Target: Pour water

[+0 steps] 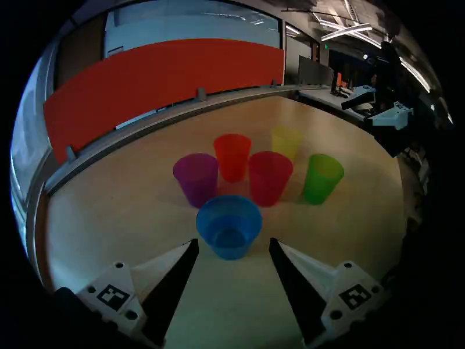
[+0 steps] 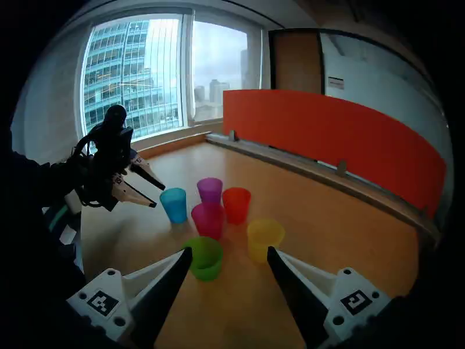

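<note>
Blue cup (image 1: 228, 227) upright on the wooden table (image 1: 116, 209), just ahead of the left gripper (image 1: 233, 241), centred before the gap of its widely spread fingers, touched by neither; contents too dim to tell; beyond it, a tight cluster: purple cup (image 1: 197, 177) ahead-left, pink cup (image 1: 270, 177) ahead-right, orange cup (image 1: 232, 156) between and behind those two, yellow cup (image 1: 286, 141) farthest, green cup (image 1: 322, 177) off to the right; orange partition (image 1: 163, 75) along the far table edge; right gripper (image 1: 356, 114) farther off at the upper right, held above the table. Seen from the right gripper view, own fingers likewise wide apart and holding nothing; green cup just ahead by the left fingertip, yellow cup just ahead by the right fingertip, the blue one far-left with the left gripper's open fingers at its rim; window (image 2: 133, 70) behind.
</note>
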Demonstrator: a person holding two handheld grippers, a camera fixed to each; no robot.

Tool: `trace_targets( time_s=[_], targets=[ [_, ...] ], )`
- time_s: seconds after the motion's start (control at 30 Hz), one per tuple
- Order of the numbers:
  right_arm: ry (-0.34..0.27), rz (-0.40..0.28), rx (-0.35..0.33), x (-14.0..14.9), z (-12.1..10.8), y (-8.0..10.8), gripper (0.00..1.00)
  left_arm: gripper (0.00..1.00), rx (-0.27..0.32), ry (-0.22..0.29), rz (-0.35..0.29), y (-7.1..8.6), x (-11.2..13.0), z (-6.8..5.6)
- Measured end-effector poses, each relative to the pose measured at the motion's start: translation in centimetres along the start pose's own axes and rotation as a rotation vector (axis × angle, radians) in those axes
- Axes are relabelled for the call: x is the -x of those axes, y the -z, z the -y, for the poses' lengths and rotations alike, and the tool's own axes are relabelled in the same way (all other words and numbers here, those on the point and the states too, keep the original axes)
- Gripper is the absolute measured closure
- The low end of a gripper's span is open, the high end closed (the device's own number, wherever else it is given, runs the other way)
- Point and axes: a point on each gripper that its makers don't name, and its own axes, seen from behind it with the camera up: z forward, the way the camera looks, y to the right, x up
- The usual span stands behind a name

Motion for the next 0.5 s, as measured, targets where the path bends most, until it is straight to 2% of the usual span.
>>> trace_targets(
  time_s=[0.5],
  targets=[
    [-0.014,0.025,-0.017,0.7,-0.1,-1.2,0.00,0.10,0.021,0.012,0.040,-3.0,0.2,0.6]
  ],
)
